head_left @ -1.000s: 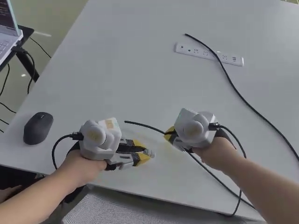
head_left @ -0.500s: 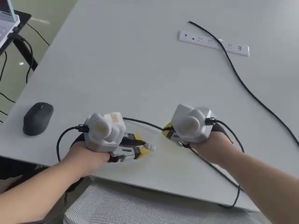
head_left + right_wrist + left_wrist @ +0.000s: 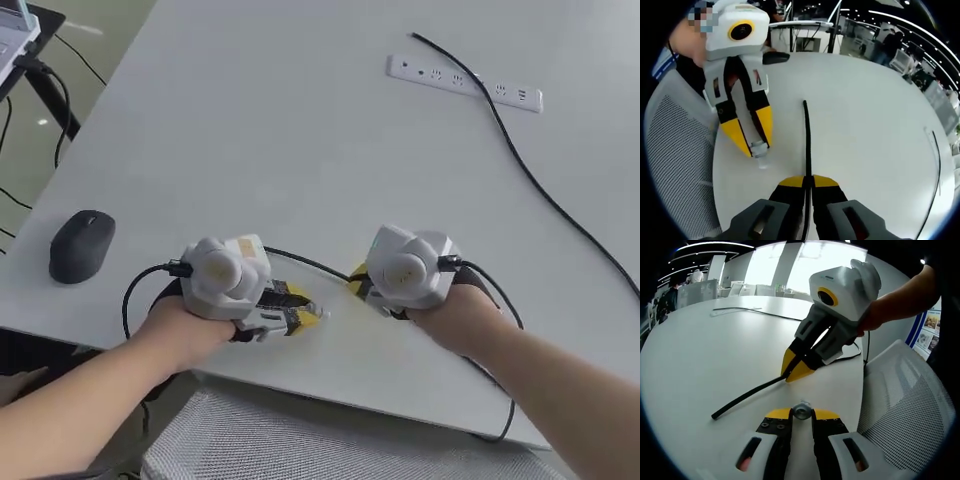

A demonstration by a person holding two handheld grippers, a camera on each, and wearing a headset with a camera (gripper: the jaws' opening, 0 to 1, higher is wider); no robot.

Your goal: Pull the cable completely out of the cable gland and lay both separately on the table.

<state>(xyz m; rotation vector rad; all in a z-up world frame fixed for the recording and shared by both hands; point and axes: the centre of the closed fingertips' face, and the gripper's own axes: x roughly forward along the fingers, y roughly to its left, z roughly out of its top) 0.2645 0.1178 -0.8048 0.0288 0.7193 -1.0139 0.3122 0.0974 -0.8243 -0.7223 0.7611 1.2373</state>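
The black cable [image 3: 305, 263] and the small grey cable gland [image 3: 321, 315] are apart. My left gripper [image 3: 308, 318] is shut on the gland [image 3: 801, 410], holding it just above the white table [image 3: 300, 130] near the front edge. My right gripper [image 3: 354, 284] is shut on the cable [image 3: 807, 135] close to one end. The rest of the cable lies on the table, and its free end points away. In the left gripper view the right gripper [image 3: 796, 371] pinches the cable [image 3: 747, 396]. In the right gripper view the left gripper [image 3: 756, 145] holds the gland [image 3: 760, 151] left of the cable.
A black mouse [image 3: 82, 245] sits at the left edge. A white power strip [image 3: 465, 83] lies at the far side, with its black cord [image 3: 545, 195] running down the right. A mesh chair [image 3: 260, 440] is under the front edge.
The head camera has shifted a little. Both grippers keep their hold and stay near the front edge, with the left one edged slightly closer to the cable.
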